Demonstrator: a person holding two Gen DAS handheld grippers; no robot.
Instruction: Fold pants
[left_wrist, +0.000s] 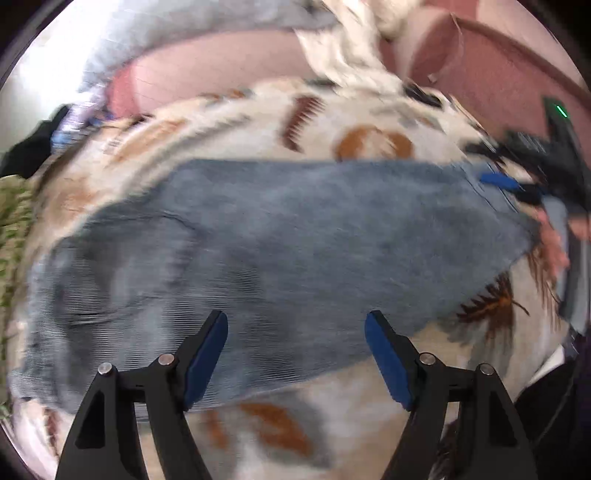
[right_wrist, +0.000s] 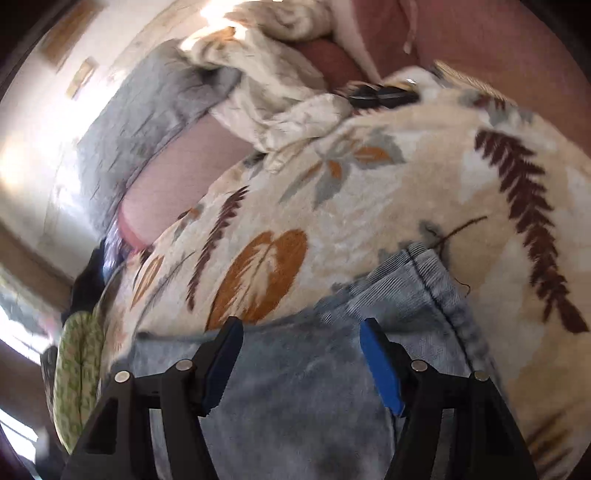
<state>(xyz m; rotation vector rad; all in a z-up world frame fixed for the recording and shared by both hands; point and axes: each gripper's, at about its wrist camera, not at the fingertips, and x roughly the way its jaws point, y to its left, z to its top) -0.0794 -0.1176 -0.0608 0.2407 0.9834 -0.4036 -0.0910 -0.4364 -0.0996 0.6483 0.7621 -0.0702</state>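
Note:
Faded blue denim pants (left_wrist: 280, 243) lie flat across a leaf-patterned blanket (left_wrist: 369, 122), waist end at the left, leg hem at the right. My left gripper (left_wrist: 295, 328) is open and empty, just above the pants' near edge. My right gripper (left_wrist: 517, 184) shows at the far right of the left wrist view, over the hem end. In the right wrist view my right gripper (right_wrist: 301, 336) is open and empty above the pants (right_wrist: 314, 391), with the stitched hem (right_wrist: 436, 280) just ahead of its fingers.
The blanket (right_wrist: 388, 206) covers a pink bed. A crumpled cream cloth (right_wrist: 273, 96) and grey fabric (right_wrist: 155, 110) lie at the far side. A black object (right_wrist: 380, 94) rests near the cream cloth. A green patterned cloth (right_wrist: 77, 373) hangs at the left edge.

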